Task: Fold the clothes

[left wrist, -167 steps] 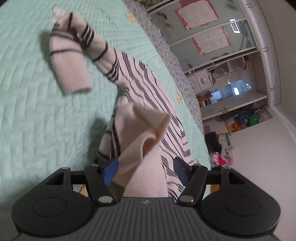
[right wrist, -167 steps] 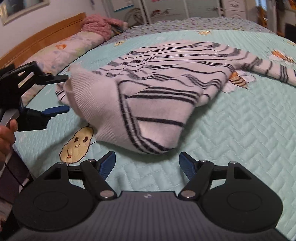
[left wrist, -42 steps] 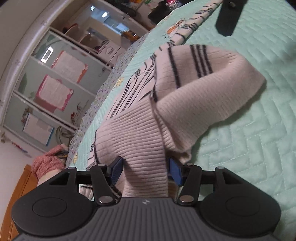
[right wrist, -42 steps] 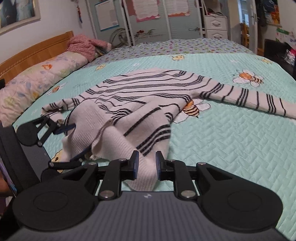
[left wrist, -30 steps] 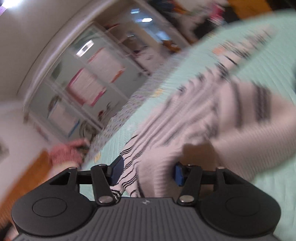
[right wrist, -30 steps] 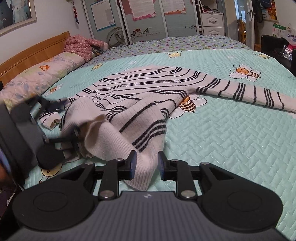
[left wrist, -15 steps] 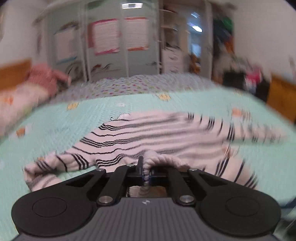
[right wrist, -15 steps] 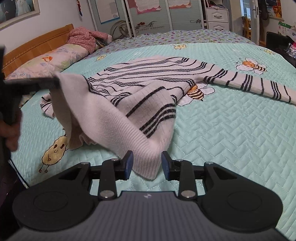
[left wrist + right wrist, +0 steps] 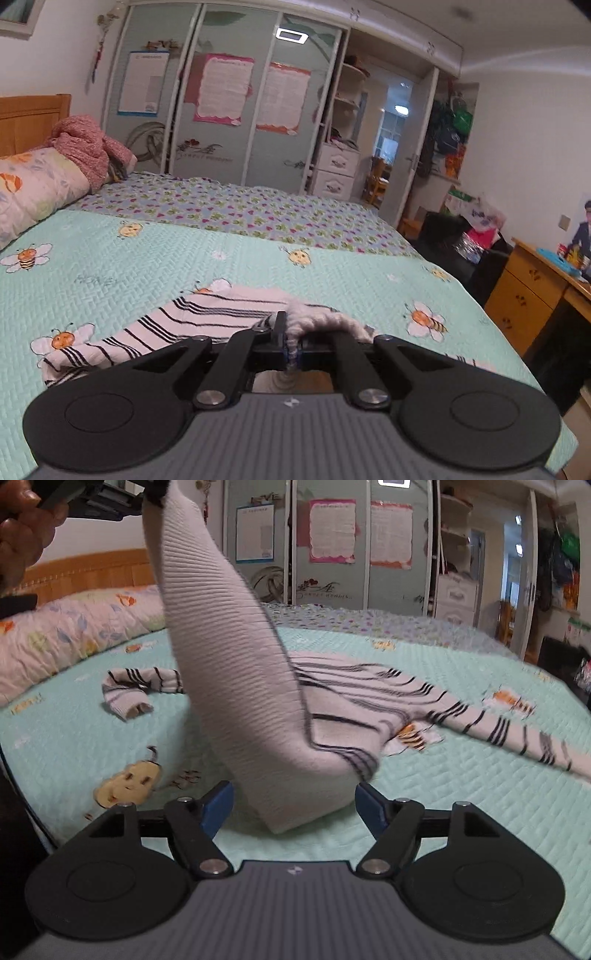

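Here the left tongs pinch the striped sweater's hem aloft (body hanging bedward), right tongs wide.

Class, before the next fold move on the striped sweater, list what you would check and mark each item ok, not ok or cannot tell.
1. Left gripper shut on the sweater hem: ok, fabric is pinched between its closed fingers.
2. Right gripper has a hold: not ok, its jaws stand open around the hanging hem corner, gripping nothing.
3. Hem lifted off the bed: ok on the left side; the lower corner hangs near the quilt.
4. Sleeves laid flat: not ok, the left sleeve is bunched; the right sleeve stretches out.
5. Hem held straight: cannot tell, only one corner is held.
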A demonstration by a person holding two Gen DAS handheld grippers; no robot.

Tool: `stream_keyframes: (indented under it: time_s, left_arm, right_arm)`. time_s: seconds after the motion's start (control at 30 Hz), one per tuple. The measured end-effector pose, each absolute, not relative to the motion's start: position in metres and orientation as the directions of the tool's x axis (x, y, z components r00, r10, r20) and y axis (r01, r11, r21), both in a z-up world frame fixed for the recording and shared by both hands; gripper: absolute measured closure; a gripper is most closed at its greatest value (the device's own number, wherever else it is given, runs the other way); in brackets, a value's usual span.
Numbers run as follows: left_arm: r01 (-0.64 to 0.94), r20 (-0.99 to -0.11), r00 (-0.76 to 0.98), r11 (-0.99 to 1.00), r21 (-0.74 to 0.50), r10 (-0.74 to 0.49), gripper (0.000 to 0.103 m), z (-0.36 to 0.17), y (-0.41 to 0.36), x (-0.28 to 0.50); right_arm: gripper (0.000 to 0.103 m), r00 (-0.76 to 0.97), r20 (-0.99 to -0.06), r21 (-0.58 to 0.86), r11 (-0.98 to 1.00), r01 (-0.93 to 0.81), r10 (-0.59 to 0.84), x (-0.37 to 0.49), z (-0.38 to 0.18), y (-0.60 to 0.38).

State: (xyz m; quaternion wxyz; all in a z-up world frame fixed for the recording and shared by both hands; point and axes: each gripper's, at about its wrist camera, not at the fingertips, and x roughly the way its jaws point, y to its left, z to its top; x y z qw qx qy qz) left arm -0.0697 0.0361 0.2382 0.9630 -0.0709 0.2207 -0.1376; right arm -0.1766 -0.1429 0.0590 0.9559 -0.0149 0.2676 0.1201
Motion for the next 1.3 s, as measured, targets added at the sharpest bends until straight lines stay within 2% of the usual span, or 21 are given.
stream_keyframes:
  time_s: [0.33,0.47,0.5,0.53,0.6,0.77,0.93,1.03,1.07,1.1,1.13,1.2,1.3]
  left_arm:
    - [0.211,-0.412,0.866,0.954,-0.213,-0.284,0.1,0.239,0.046,-0.058]
    - [0.196,-0.417,0.869,0.959,-0.206,-0.267,0.1,0.238,0.05,-0.058]
    - [0.193,-0.425,0.865,0.959,-0.208,-0.266,0.1,0.236,0.052,-0.053]
    - [0.187,-0.432,0.862,0.959,-0.211,-0.264,0.1,0.233,0.053,-0.053]
    - [0.176,-0.446,0.857,0.96,-0.219,-0.259,0.1,0.228,0.056,-0.05]
    - [0.154,-0.461,0.848,0.954,-0.258,-0.261,0.1,0.226,0.066,-0.043]
    - [0.173,-0.453,0.843,0.944,-0.281,-0.289,0.1,0.229,0.068,-0.046]
    - [0.173,-0.452,0.843,0.943,-0.286,-0.291,0.1,0.227,0.076,-0.051]
    - [0.171,-0.451,0.844,0.942,-0.288,-0.291,0.1,0.228,0.079,-0.052]
    - [0.169,-0.45,0.845,0.942,-0.289,-0.29,0.1,0.229,0.083,-0.053]
    - [0.167,-0.449,0.846,0.942,-0.291,-0.289,0.1,0.23,0.087,-0.054]
    - [0.164,-0.446,0.848,0.942,-0.294,-0.287,0.1,0.232,0.095,-0.056]
    - [0.165,-0.443,0.854,0.95,-0.265,-0.272,0.1,0.234,0.104,-0.059]
  right_arm:
    - [0.029,0.784,-0.607,-0.008,0.986,-0.167,0.128,-0.14,0.017,-0.124]
    - [0.031,0.801,-0.589,0.019,0.992,-0.124,0.111,-0.13,0.012,-0.141]
    - [0.037,0.806,-0.58,0.034,0.993,-0.117,0.115,-0.127,0.013,-0.147]
    - [0.049,0.811,-0.574,0.05,0.993,-0.107,0.116,-0.125,0.015,-0.154]
    - [0.056,0.819,-0.561,0.091,0.992,-0.086,0.123,-0.122,0.02,-0.167]
    - [0.057,0.862,-0.496,0.114,0.992,-0.053,0.103,-0.123,0.038,-0.186]
    - [0.055,0.841,-0.537,0.138,0.99,0.014,0.064,-0.1,0.033,-0.199]
    - [0.055,0.825,-0.556,0.246,0.968,0.042,0.106,-0.088,0.028,-0.211]
    - [0.058,0.816,-0.565,0.29,0.955,0.058,0.123,-0.085,0.027,-0.216]
    - [0.081,0.809,-0.57,0.337,0.939,0.07,0.144,-0.083,0.028,-0.222]
    - [0.099,0.806,-0.567,0.382,0.921,0.076,0.169,-0.082,0.031,-0.229]
    - [0.099,0.826,-0.532,0.414,0.908,0.064,0.184,-0.086,0.048,-0.238]
    - [0.099,0.884,-0.436,0.358,0.934,-0.004,0.171,-0.099,0.099,-0.242]
